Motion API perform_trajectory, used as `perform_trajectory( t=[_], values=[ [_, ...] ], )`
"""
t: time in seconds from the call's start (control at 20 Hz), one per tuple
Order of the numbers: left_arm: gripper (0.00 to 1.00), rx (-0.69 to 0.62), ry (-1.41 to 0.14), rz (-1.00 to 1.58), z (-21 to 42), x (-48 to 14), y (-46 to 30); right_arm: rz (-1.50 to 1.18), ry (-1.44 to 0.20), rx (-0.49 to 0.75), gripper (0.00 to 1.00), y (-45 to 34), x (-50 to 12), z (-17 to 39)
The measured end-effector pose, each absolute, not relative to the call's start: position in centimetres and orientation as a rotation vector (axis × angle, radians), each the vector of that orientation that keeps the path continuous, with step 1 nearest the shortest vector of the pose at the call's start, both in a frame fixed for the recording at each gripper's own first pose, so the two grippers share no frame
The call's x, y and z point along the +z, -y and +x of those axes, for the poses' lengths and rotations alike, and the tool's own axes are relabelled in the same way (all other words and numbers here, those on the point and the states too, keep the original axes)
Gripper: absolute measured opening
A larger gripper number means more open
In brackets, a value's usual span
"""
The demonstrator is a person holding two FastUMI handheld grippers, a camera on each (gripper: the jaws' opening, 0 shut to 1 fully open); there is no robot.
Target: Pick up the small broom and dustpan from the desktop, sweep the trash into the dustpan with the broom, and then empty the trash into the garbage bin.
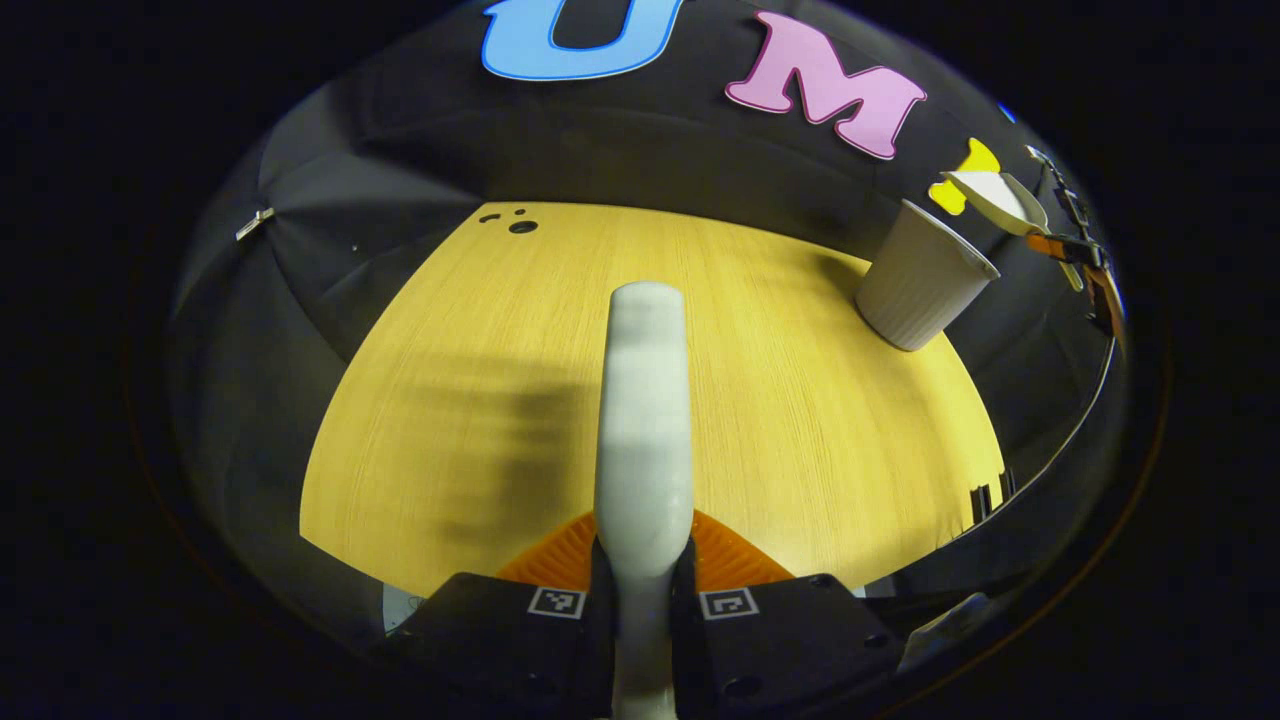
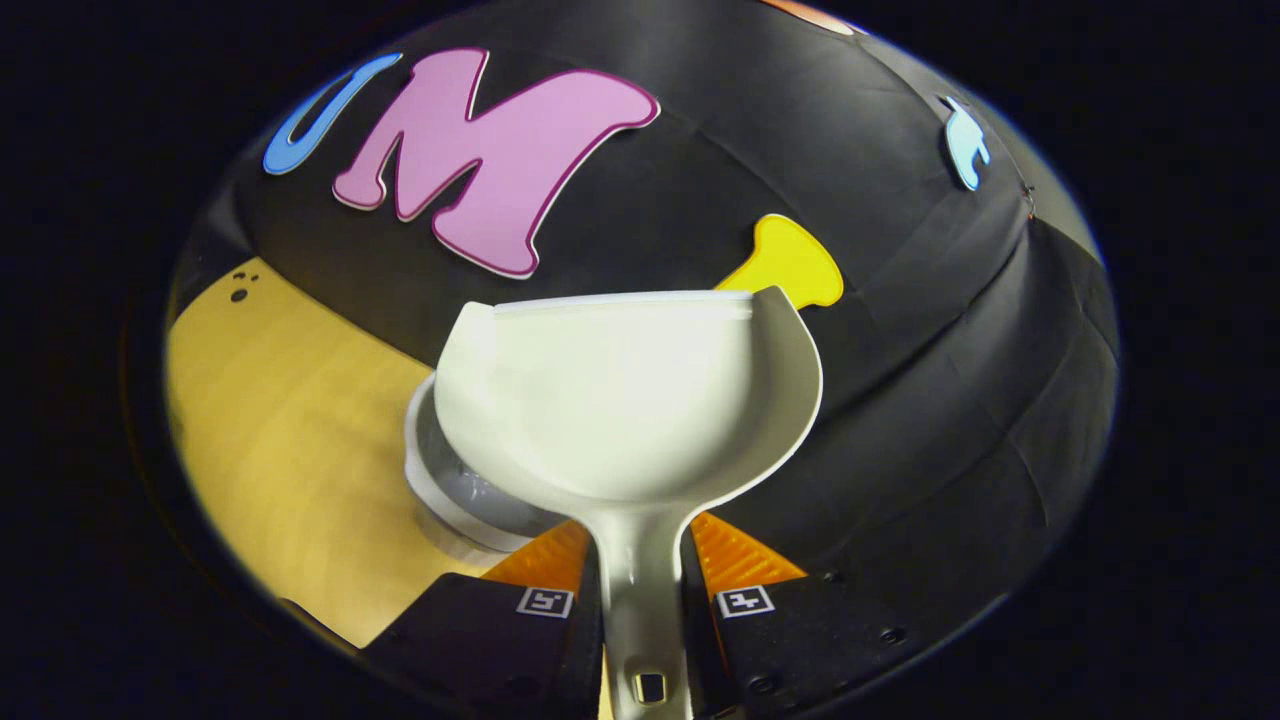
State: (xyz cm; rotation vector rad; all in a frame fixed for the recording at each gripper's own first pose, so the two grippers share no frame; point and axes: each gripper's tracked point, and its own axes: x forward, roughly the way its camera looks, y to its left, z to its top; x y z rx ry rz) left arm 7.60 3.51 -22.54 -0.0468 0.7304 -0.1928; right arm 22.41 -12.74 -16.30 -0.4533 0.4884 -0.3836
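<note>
My left gripper is shut on the small broom's white handle, which points forward over the yellow wooden table; its bristles are hidden. My right gripper is shut on the handle of the white dustpan. The pan is held up over the open mouth of the white ribbed garbage bin, and I see no trash in its scoop. In the left gripper view the bin stands at the table's far right edge, with the dustpan and the other gripper above it.
The booth's black cloth wall closes in the table's back and sides. Small dark holes mark the table's far left corner. A metal clip hangs on the cloth at the left. Bare tabletop stretches left of the bin.
</note>
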Motion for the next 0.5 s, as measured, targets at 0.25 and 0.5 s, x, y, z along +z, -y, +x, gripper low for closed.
perform_trajectory(
  t=[0.25, 0.5],
  values=[
    [0.27, -0.207, -0.744, 0.014, 7.1, -23.5, -5.5, -0.297, -0.456, -0.237, 0.37, 10.7, -15.5, 23.0],
    [0.29, -0.215, -0.717, 0.034, 8.0, -23.5, -5.8, -0.146, -0.475, -0.086, 0.37, 9.3, -16.5, 22.7]
  ],
)
